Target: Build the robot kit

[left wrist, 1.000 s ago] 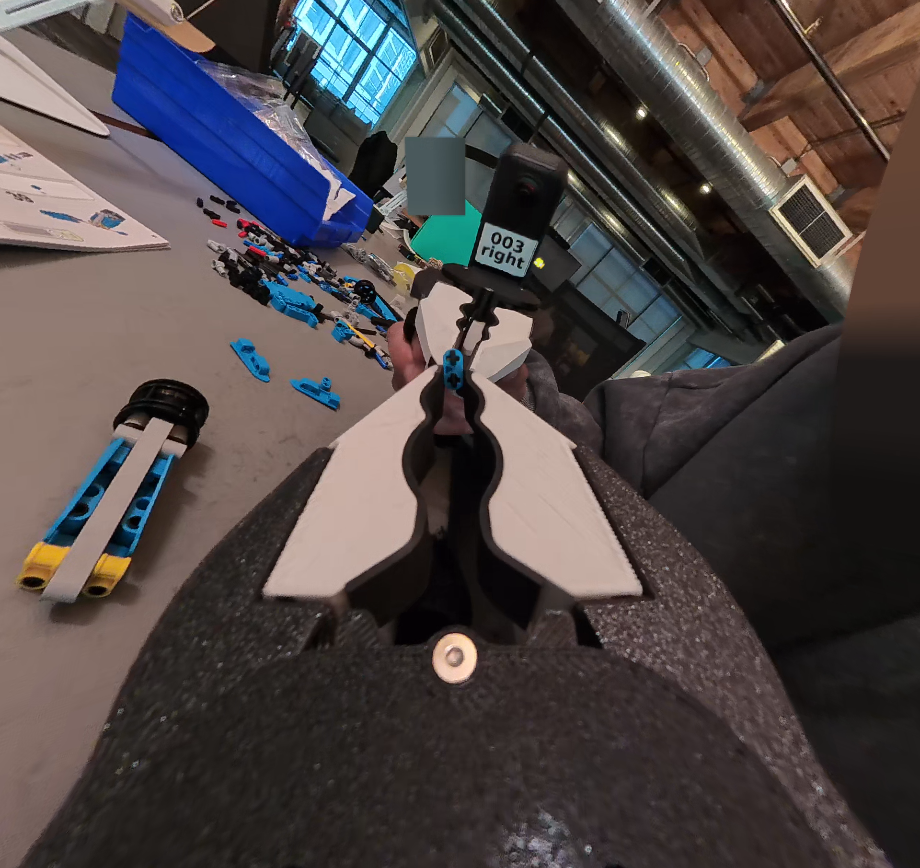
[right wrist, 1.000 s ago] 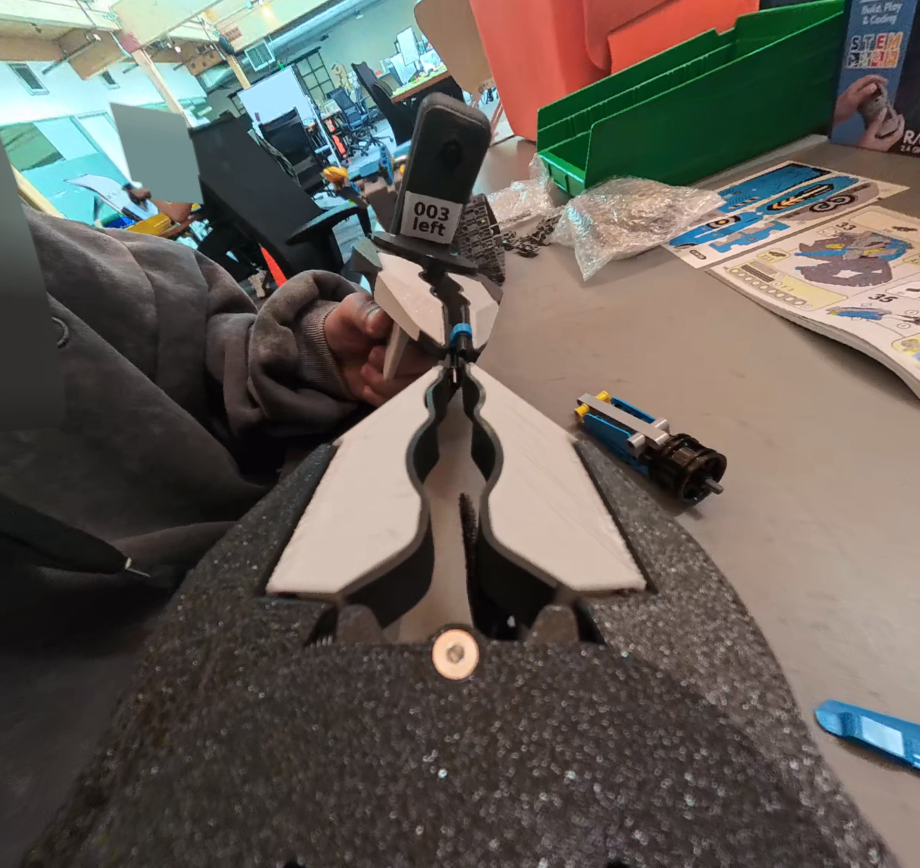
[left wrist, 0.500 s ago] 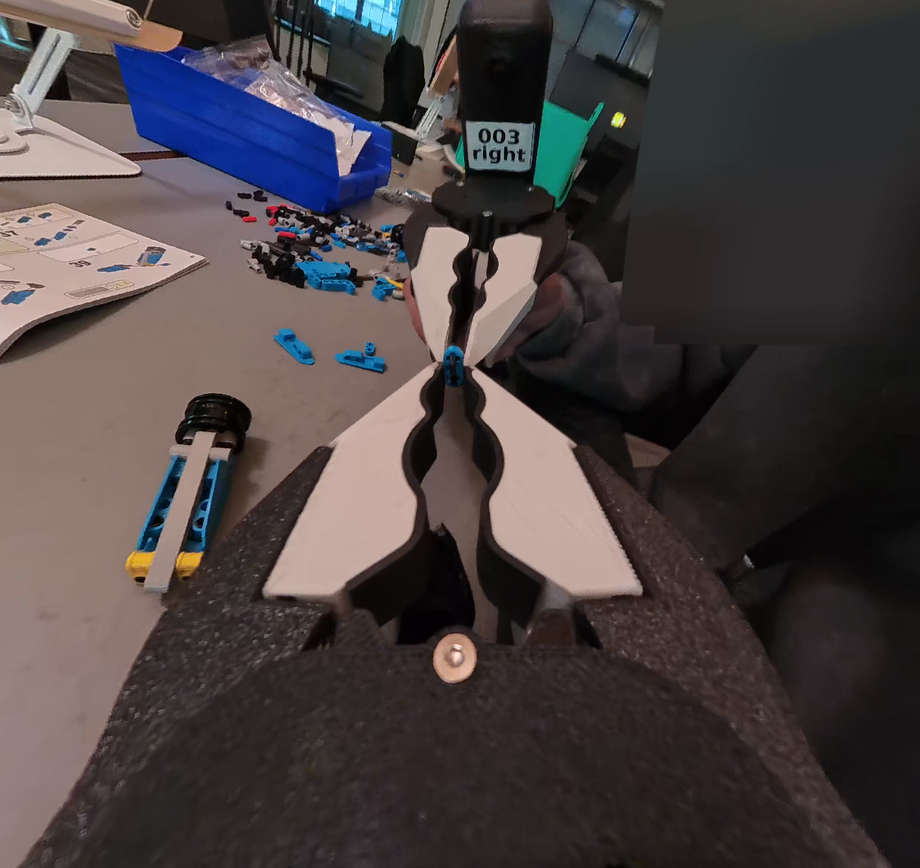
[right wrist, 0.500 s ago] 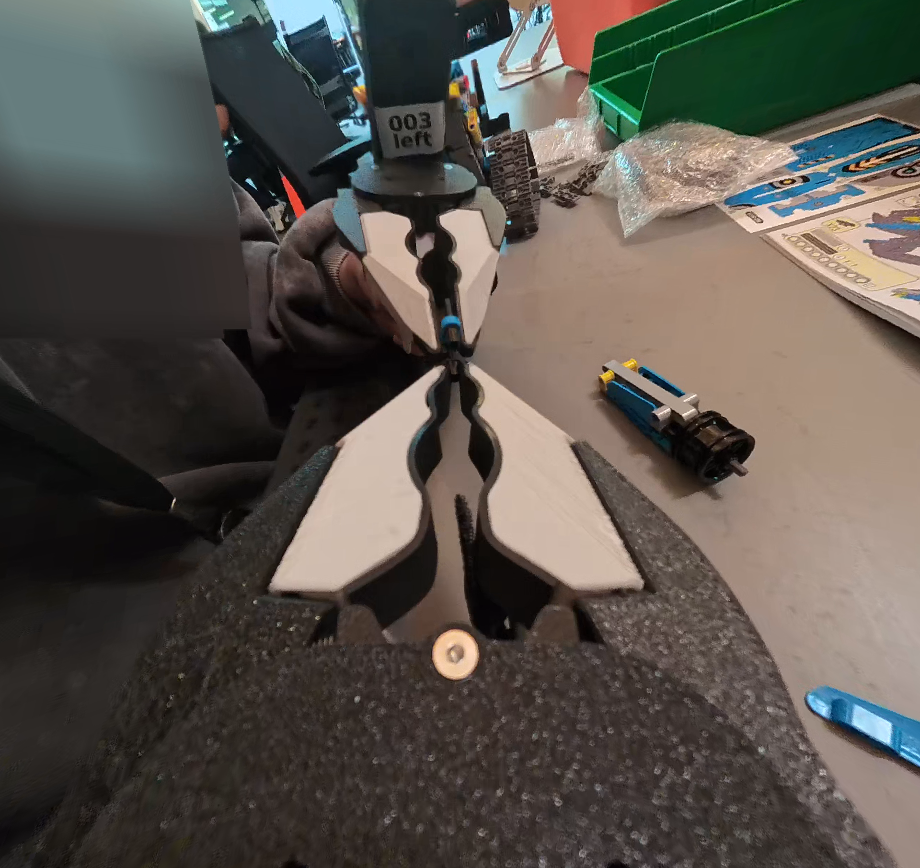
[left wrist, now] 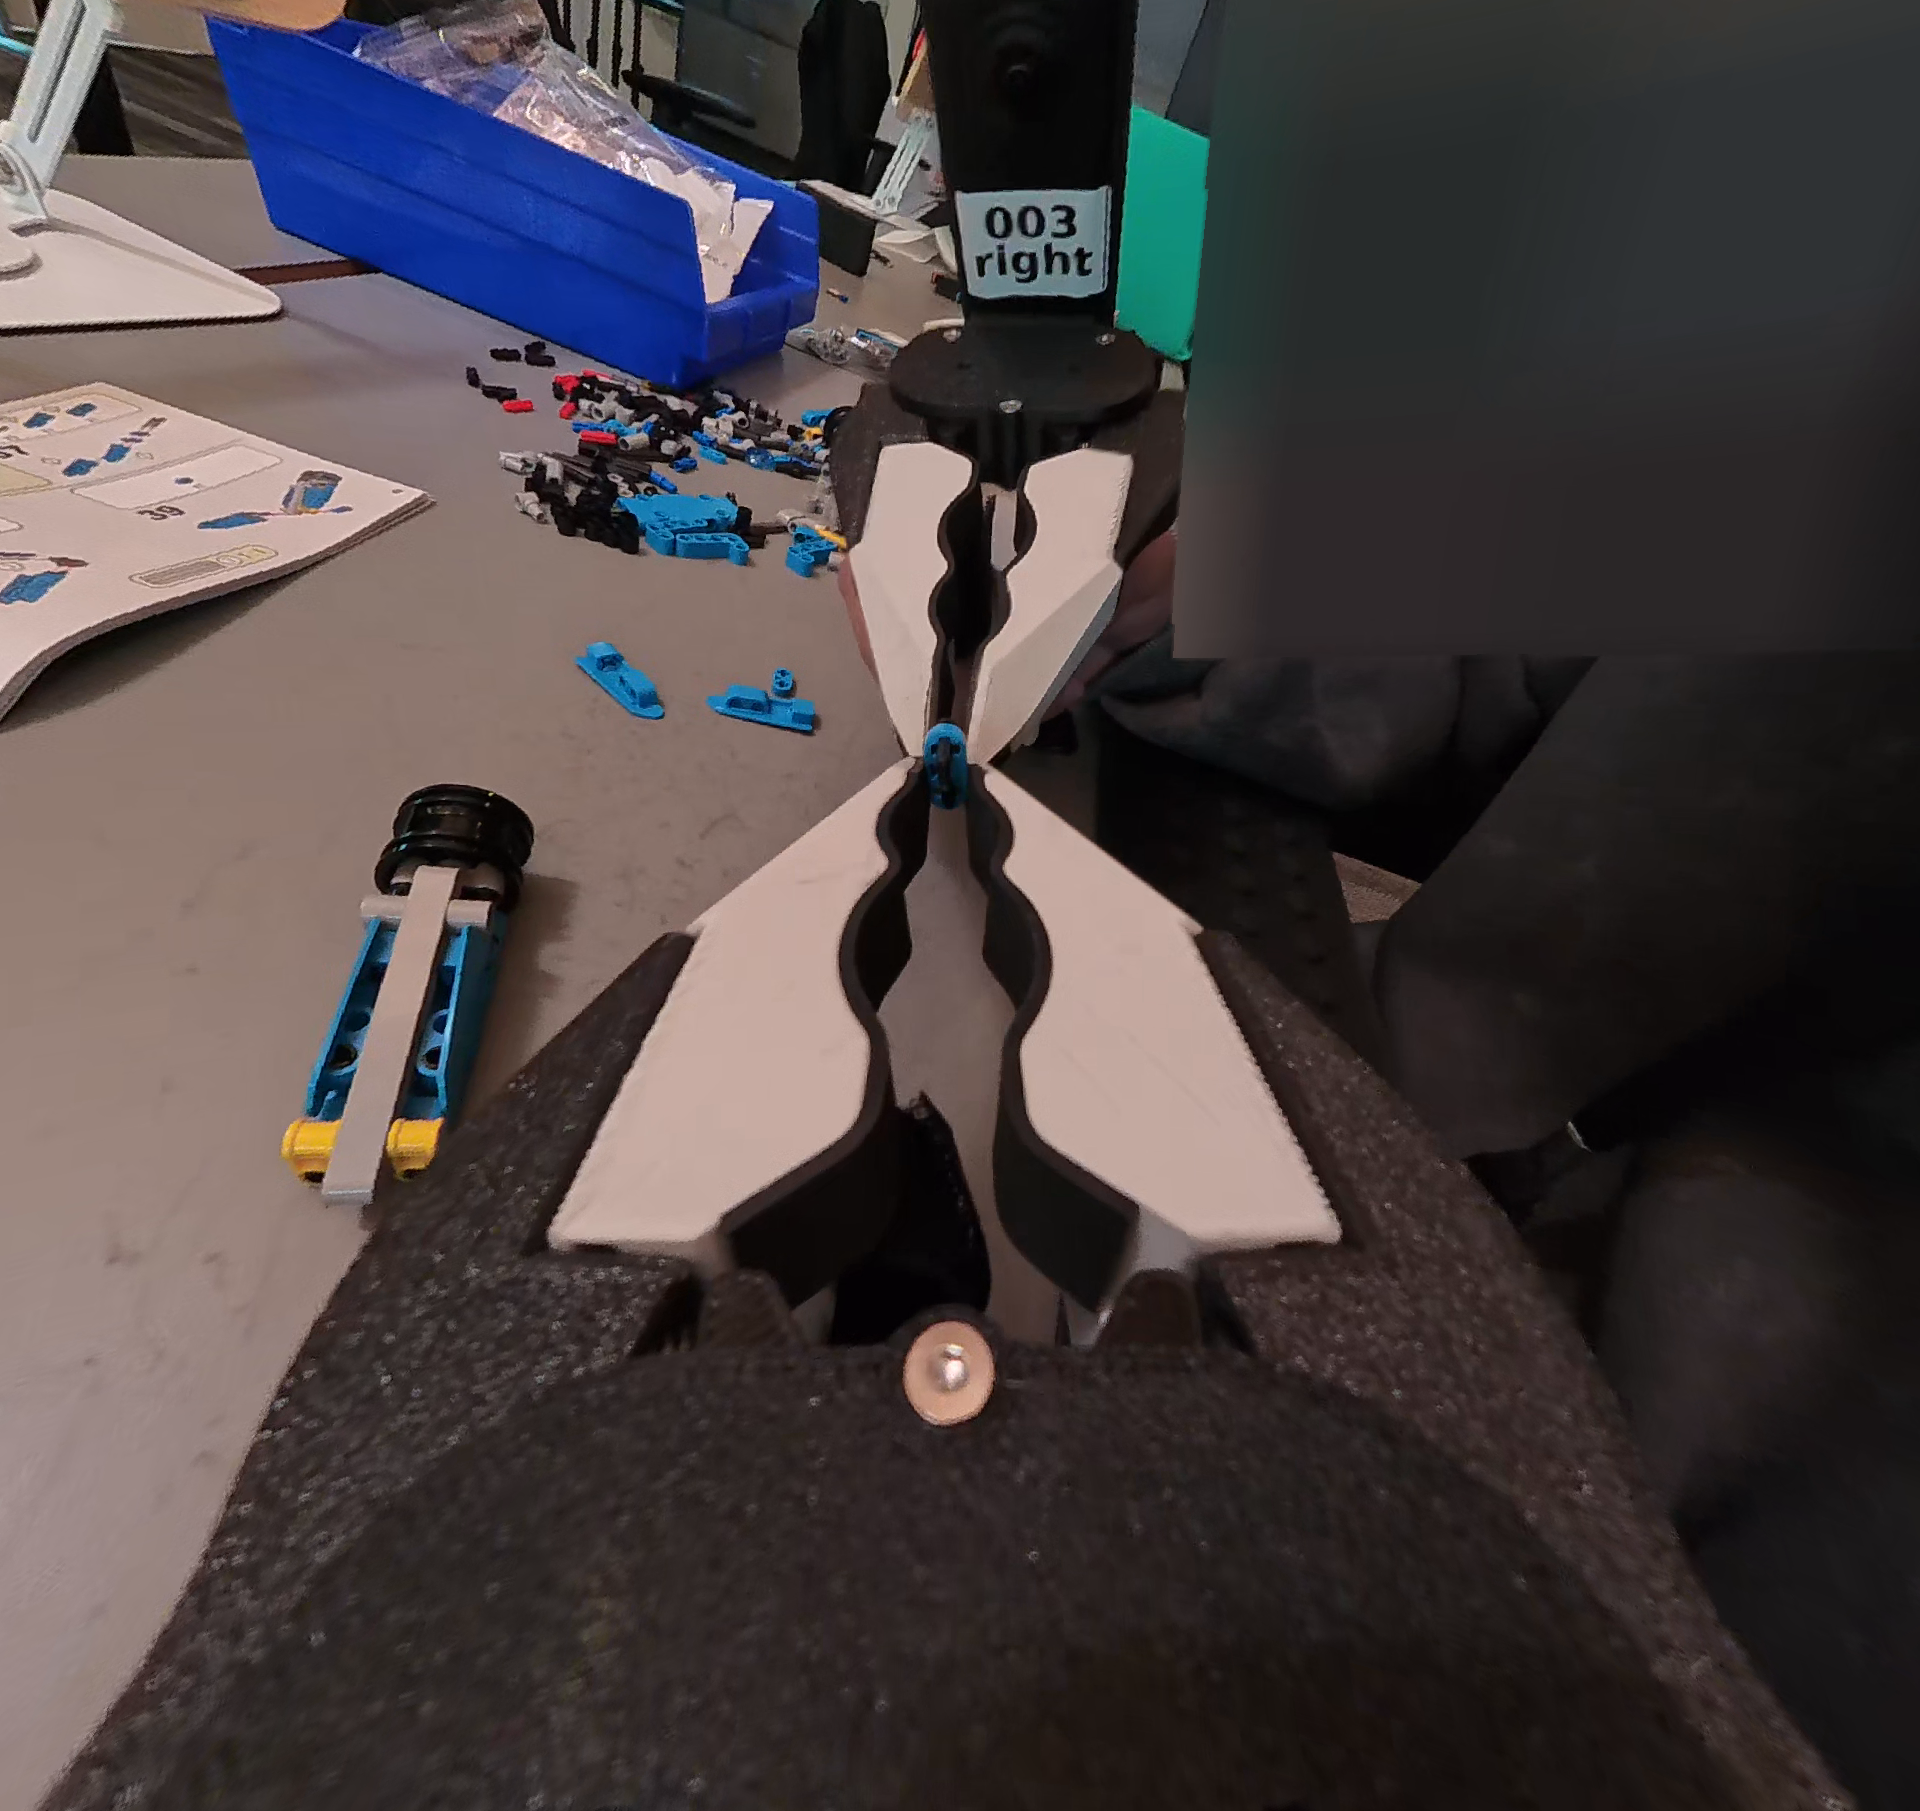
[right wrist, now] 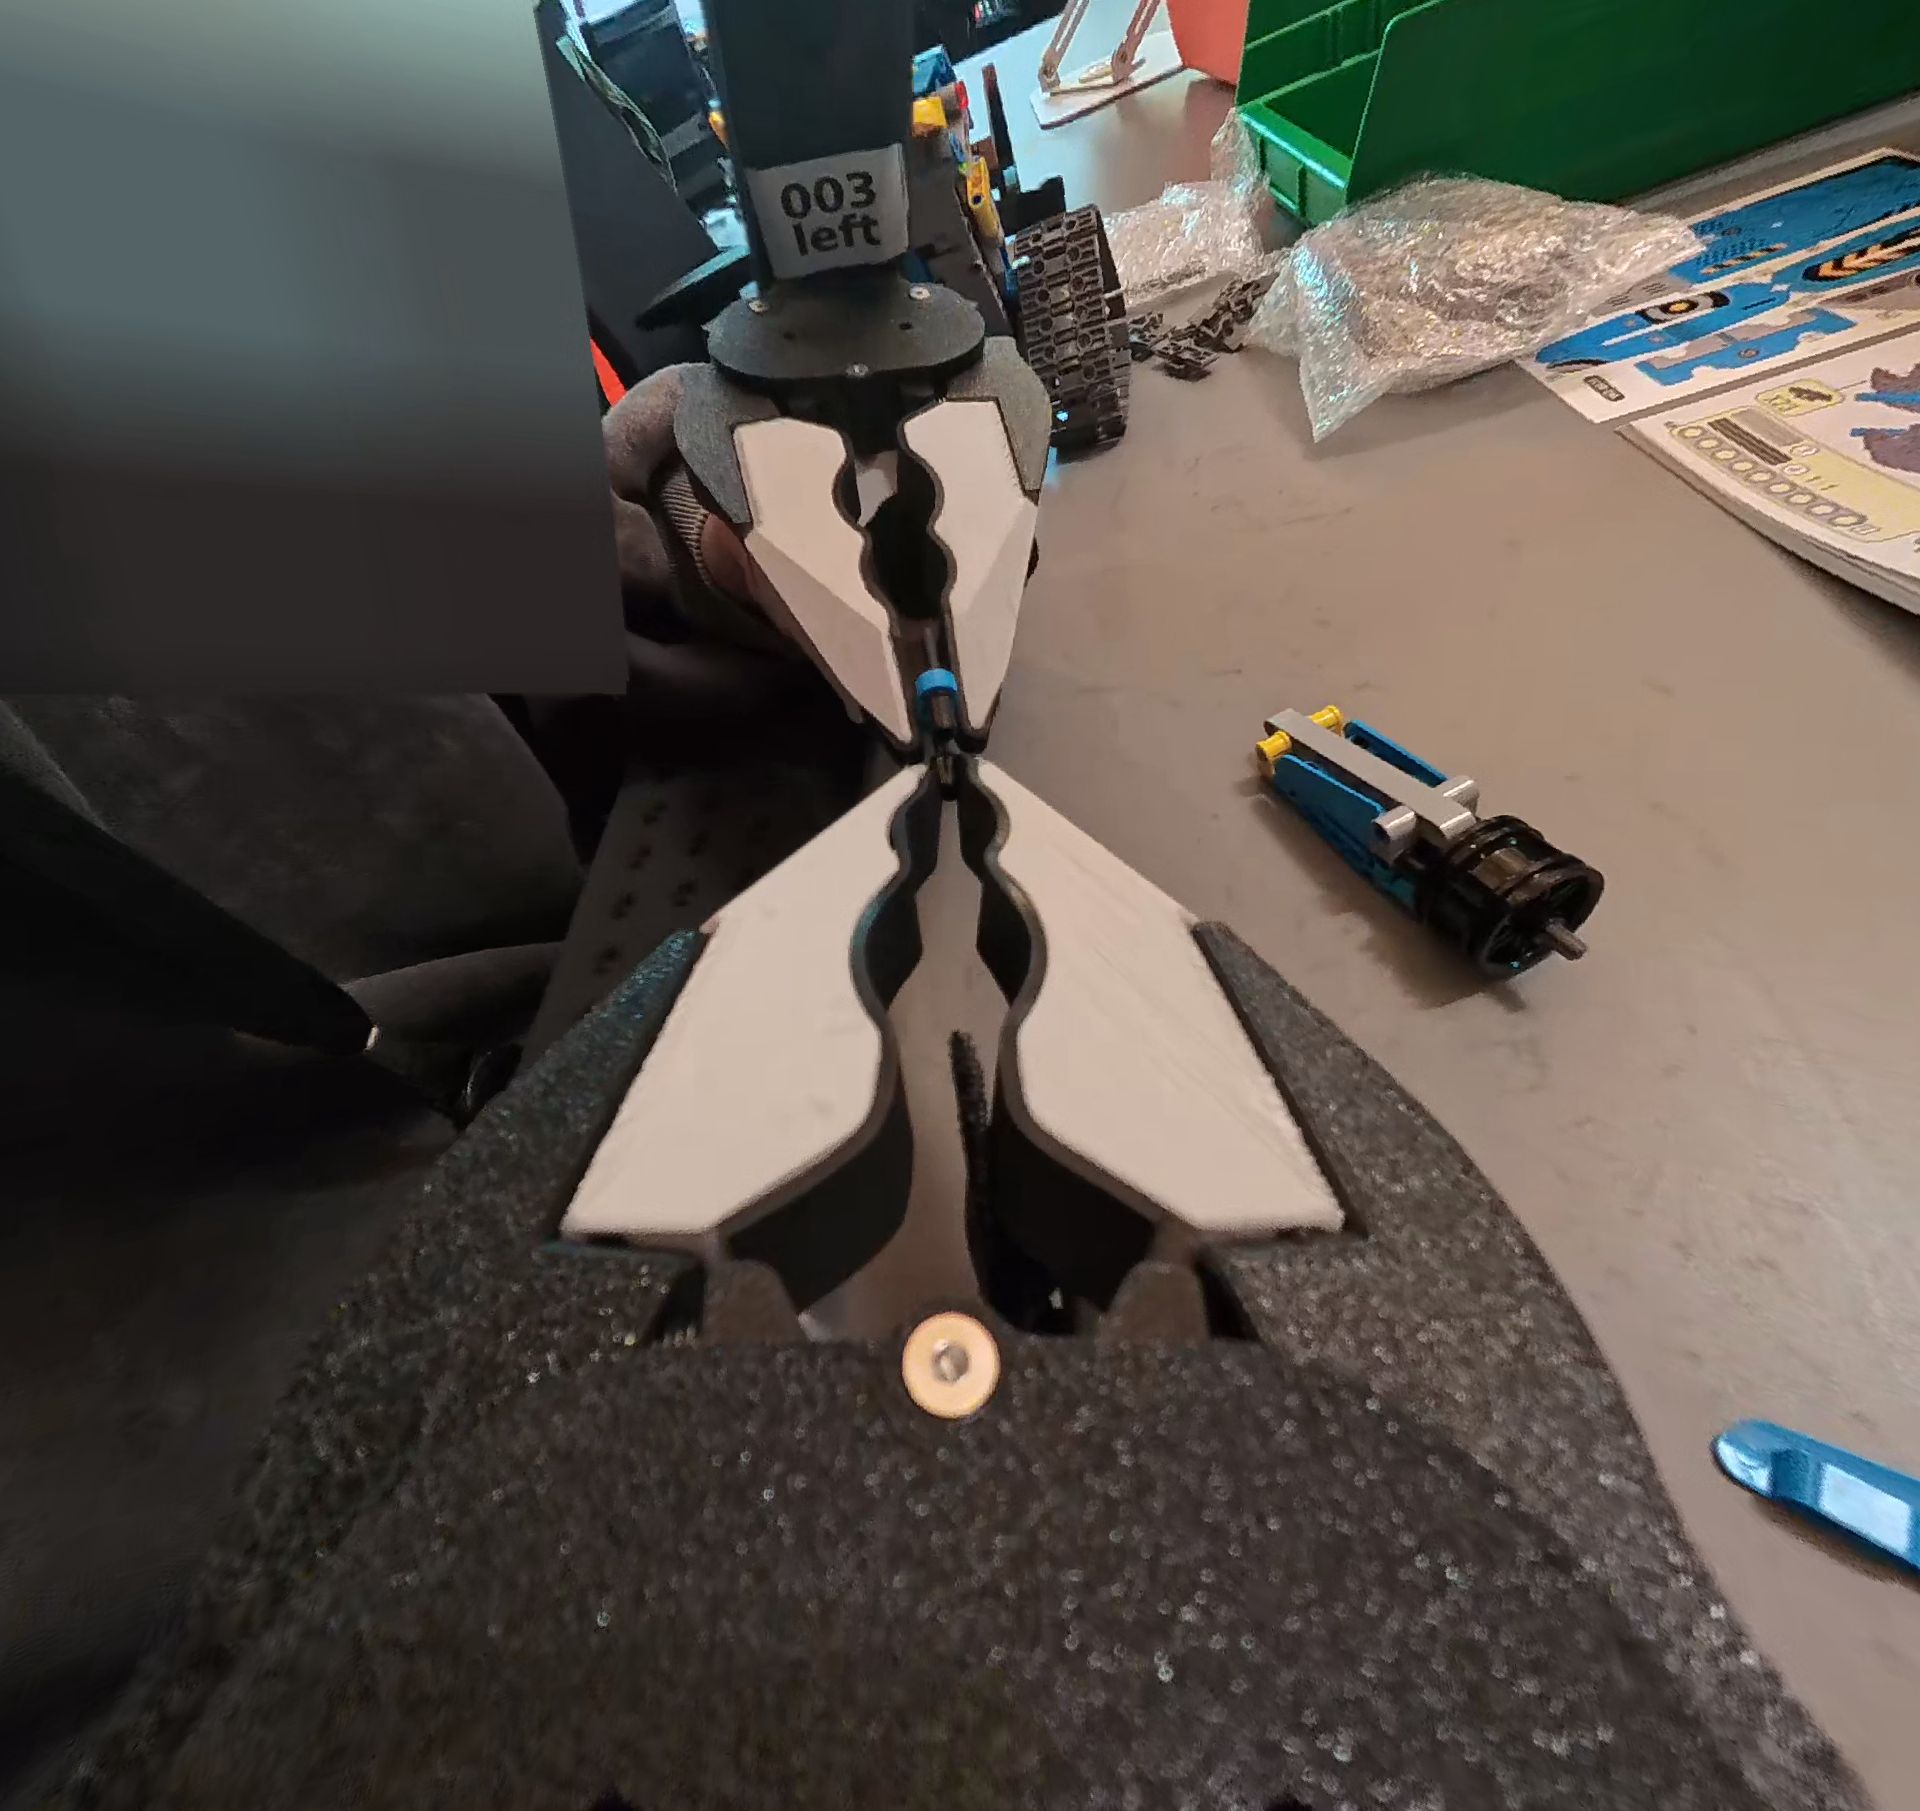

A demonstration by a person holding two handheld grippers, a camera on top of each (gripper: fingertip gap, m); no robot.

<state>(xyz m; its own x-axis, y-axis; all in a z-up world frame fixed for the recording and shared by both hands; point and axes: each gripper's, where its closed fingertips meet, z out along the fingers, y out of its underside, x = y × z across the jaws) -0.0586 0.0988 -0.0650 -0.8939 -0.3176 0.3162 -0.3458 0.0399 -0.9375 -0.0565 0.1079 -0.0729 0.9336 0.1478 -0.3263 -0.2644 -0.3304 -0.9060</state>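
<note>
My left gripper (left wrist: 943, 791) and my right gripper (right wrist: 940, 774) meet tip to tip above the table's near edge. The left is shut on a small blue connector (left wrist: 945, 762), which also shows in the right wrist view (right wrist: 935, 689). A thin black pin (right wrist: 940, 753) sticks out of the connector into the right gripper's shut tips. The right gripper (left wrist: 951, 727) faces the left in the left wrist view. The left gripper (right wrist: 938, 722) faces the right in the right wrist view. A hand holds each. A blue, grey and yellow assembly with a black wheel (left wrist: 416, 992) (right wrist: 1423, 836) lies on the grey table beside them.
A blue bin (left wrist: 499, 192) with plastic bags, a pile of loose parts (left wrist: 665, 483), two blue pieces (left wrist: 620, 679) and an instruction booklet (left wrist: 156, 535) are on the table. A green bin (right wrist: 1610, 47), a plastic bag (right wrist: 1455, 286), a black track wheel (right wrist: 1070, 327) and a blue piece (right wrist: 1818, 1491) show in the right wrist view. My two grippers' fingertips are within a few centimetres of each other. From either gripper's tips it is about 15 cm to the blue piece (right wrist: 1818, 1491). It is also in sight in the left wrist view (left wrist: 644, 685).
Both grippers have levelled out from an upward tilt and drawn closer together, staying tip to tip on the blue connector and pin. The assembly on the table has not moved.
</note>
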